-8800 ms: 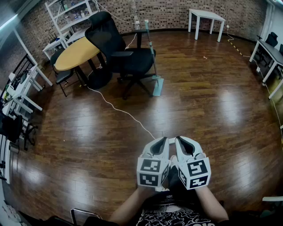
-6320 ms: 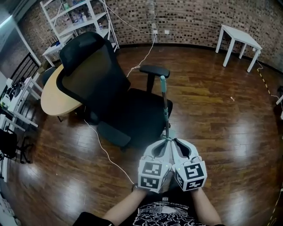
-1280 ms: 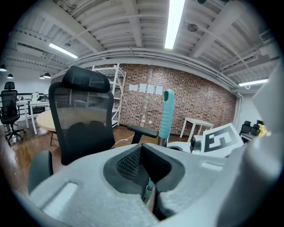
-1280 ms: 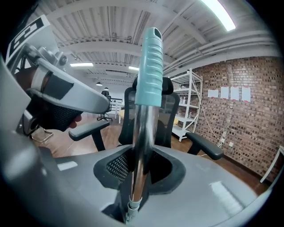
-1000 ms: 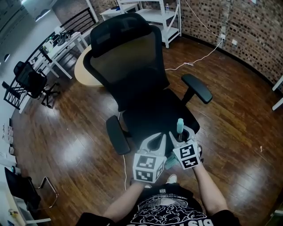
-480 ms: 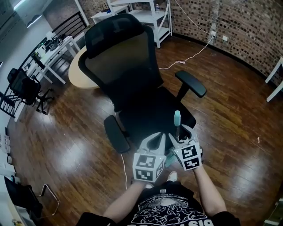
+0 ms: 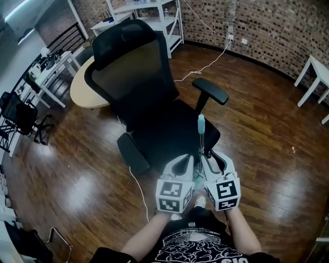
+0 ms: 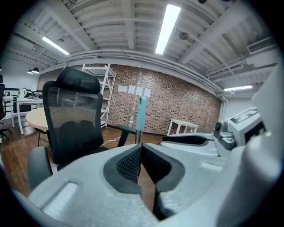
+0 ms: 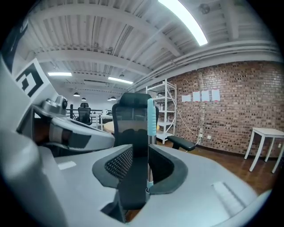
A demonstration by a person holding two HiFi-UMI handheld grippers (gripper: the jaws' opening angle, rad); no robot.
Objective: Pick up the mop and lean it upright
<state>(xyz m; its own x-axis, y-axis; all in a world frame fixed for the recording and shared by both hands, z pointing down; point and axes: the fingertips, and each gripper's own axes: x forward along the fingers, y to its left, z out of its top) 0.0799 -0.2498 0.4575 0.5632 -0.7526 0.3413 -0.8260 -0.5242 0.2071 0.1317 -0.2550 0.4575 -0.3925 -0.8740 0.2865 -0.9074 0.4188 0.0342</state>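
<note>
The mop's thin pole with a teal grip (image 7: 201, 125) stands nearly upright in front of the black office chair (image 7: 139, 87). My right gripper (image 7: 206, 157) is shut on the pole below the grip; its jaws have just been closing with the pole between them. In the right gripper view the pole (image 9: 151, 119) rises from between the pads of that gripper (image 9: 143, 153). My left gripper (image 7: 188, 160) sits beside it on the left, shut and holding nothing (image 8: 141, 148); the teal grip (image 8: 141, 111) shows just beyond its tips. The mop head is hidden under the grippers.
The chair's seat and armrest (image 7: 211, 92) lie directly ahead of the pole. A round wooden table (image 7: 82, 90) stands behind the chair, white shelving (image 7: 154, 15) at the back, a white table (image 7: 313, 77) at the right. A white cable (image 7: 136, 185) runs across the wood floor.
The person has walked from across the room up to the chair. In the last second the pole has come more upright, and the right gripper has drawn in beside the left.
</note>
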